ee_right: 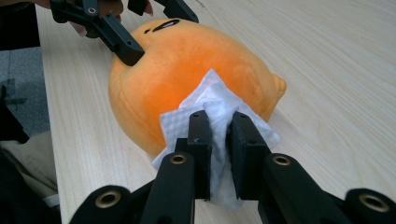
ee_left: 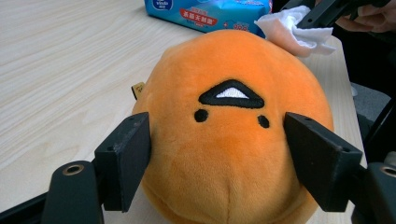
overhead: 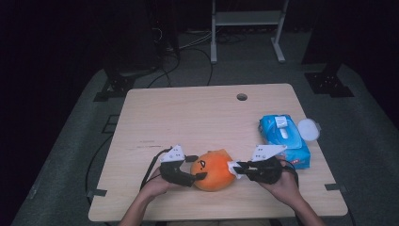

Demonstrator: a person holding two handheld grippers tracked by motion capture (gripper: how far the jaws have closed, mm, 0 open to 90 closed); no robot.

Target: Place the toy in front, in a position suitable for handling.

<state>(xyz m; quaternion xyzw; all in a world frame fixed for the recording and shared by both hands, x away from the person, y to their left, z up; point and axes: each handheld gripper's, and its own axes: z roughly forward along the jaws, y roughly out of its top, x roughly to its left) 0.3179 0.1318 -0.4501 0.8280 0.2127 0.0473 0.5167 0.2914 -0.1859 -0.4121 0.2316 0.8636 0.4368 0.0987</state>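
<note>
An orange round plush toy [overhead: 214,170] with a stitched face lies near the table's front edge. My left gripper [overhead: 197,168] is shut on it from the left; in the left gripper view the two black pads [ee_left: 128,158] press into the sides of the plush toy [ee_left: 229,140]. My right gripper [ee_right: 219,122] is shut on a crumpled white wipe [ee_right: 212,100], which rests against the side of the plush toy [ee_right: 173,65] away from its face. From above, the right gripper [overhead: 238,168] sits at the toy's right side with the wipe [overhead: 233,168] at its tips.
A blue pack of wet wipes [overhead: 284,139] lies at the right of the wooden table [overhead: 188,117], with a round white lid [overhead: 308,128] beside it near the right edge. A cable hole [overhead: 242,97] is at the far side. Both hands rest at the table's front edge.
</note>
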